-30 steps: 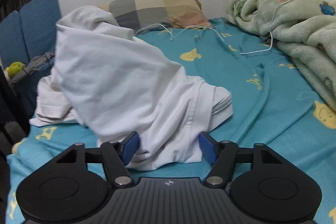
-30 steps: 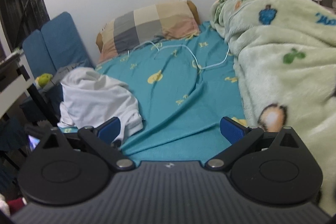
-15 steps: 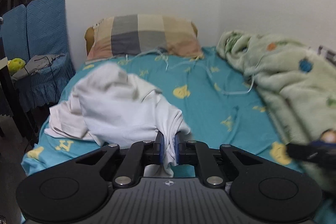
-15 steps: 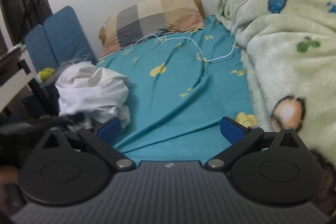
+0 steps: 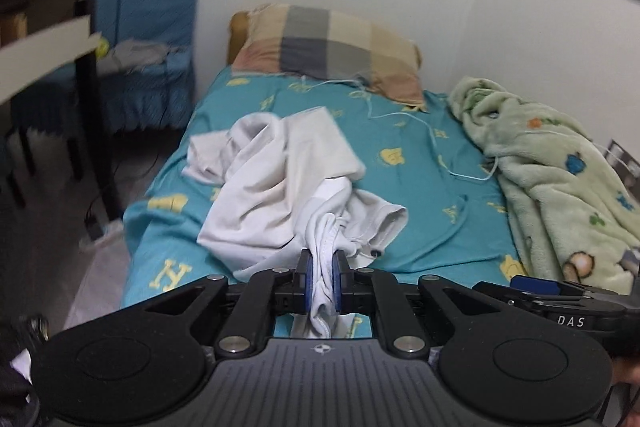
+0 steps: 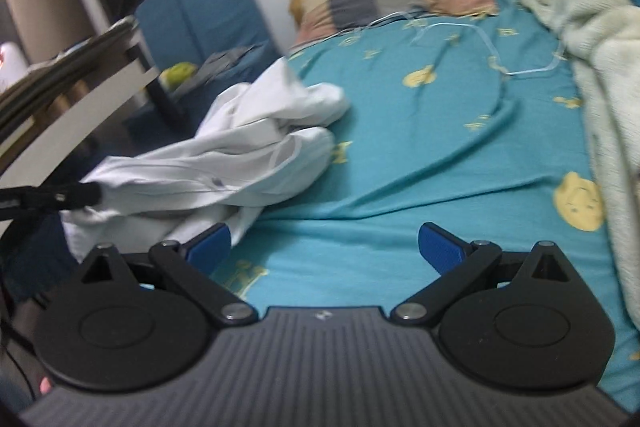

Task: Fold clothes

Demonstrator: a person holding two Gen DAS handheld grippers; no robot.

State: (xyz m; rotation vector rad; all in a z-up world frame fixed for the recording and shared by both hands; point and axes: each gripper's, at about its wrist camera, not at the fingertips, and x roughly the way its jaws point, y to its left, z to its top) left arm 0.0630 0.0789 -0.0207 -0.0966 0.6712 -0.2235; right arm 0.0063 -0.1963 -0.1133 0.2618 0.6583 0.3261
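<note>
A crumpled white garment (image 5: 280, 179) lies on the teal bed sheet (image 5: 420, 211) near the bed's left edge. My left gripper (image 5: 322, 275) is shut on a bunched edge of the garment and holds it lifted toward me, so the cloth stretches from the bed to the jaws. The garment also shows in the right wrist view (image 6: 240, 155), pulled toward the left gripper (image 6: 60, 199) at the left edge. My right gripper (image 6: 324, 247) is open and empty, low over the sheet beside the garment; it shows in the left wrist view (image 5: 536, 285) at lower right.
A plaid pillow (image 5: 332, 47) lies at the head of the bed. A green fleece blanket (image 5: 560, 179) is heaped along the right side. A white cable (image 5: 440, 155) runs across the sheet. A blue chair (image 5: 152, 39) and a desk (image 5: 44, 27) stand left of the bed.
My left gripper closed on the garment's edge, then pulled back and up with it, stretching the cloth. My right gripper stayed open and shifted left toward the garment.
</note>
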